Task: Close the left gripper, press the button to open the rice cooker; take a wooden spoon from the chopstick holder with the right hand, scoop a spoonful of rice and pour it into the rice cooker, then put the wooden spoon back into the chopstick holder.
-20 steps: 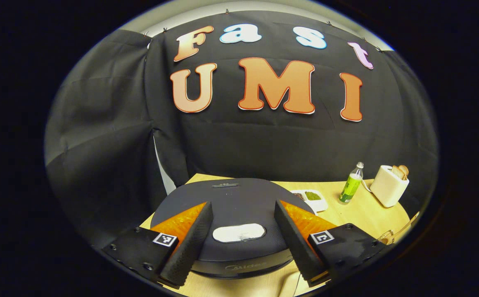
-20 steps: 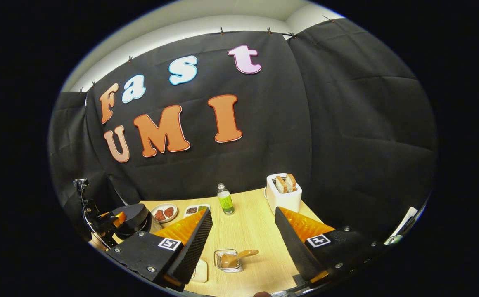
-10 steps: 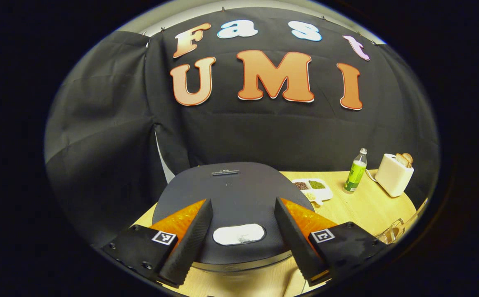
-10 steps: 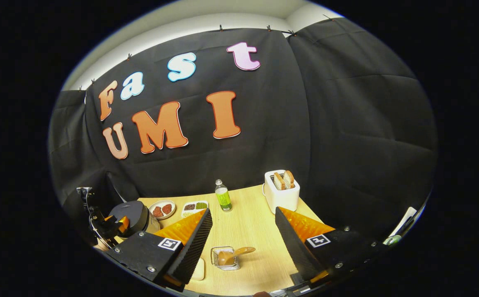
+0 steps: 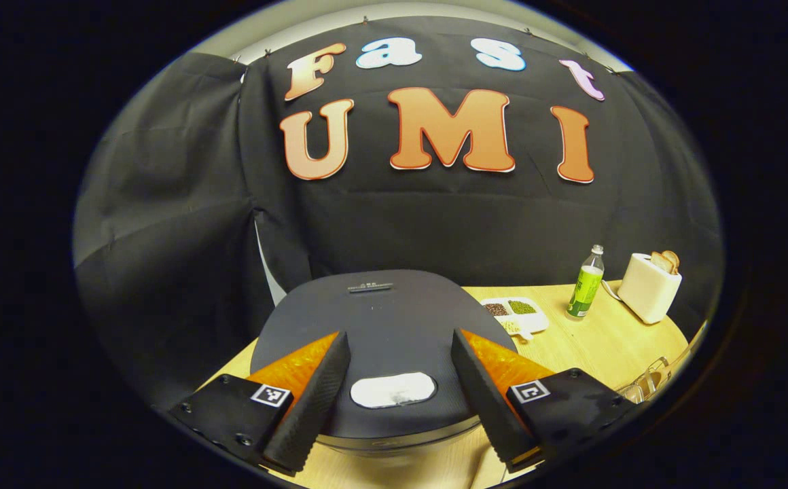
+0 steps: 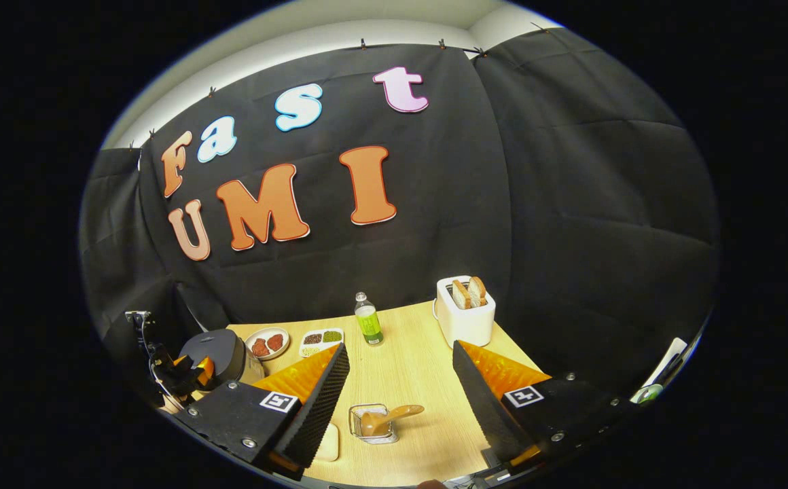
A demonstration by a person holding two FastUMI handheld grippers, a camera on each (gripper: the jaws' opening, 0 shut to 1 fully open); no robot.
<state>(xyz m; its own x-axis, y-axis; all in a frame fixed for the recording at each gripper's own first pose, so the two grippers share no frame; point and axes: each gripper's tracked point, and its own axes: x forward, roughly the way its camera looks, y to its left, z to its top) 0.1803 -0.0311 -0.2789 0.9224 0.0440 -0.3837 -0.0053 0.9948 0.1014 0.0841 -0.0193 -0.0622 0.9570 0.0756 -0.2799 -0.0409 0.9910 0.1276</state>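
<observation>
The dark rice cooker point(image 5: 394, 319) stands right in front of my left gripper point(image 5: 399, 334), lid down. Its white button point(image 5: 392, 390) lies on the lid's near edge, between and below the two open fingers, which hover just over the lid. In the right gripper view, the wire chopstick holder point(image 6: 371, 425) sits on the table ahead, with the wooden spoon point(image 6: 394, 415) leaning out to the right. My right gripper point(image 6: 399, 346) hangs open above it, holding nothing. Far left in that view are the rice cooker point(image 6: 221, 353) and the left gripper point(image 6: 187, 370) over it.
On the wooden table point(image 6: 414, 370) stand a green bottle point(image 6: 368, 320), a white toaster point(image 6: 465, 314) with bread, a sectioned dish of grains point(image 6: 321, 338) and a plate point(image 6: 268, 343) of red pieces. A pale flat item point(image 6: 329, 441) lies partly behind my right gripper's left finger.
The left gripper has closed in on the cooker, whose lid now looks larger and taller. Its fingers stay open around the button. The right gripper has only drifted slightly.
</observation>
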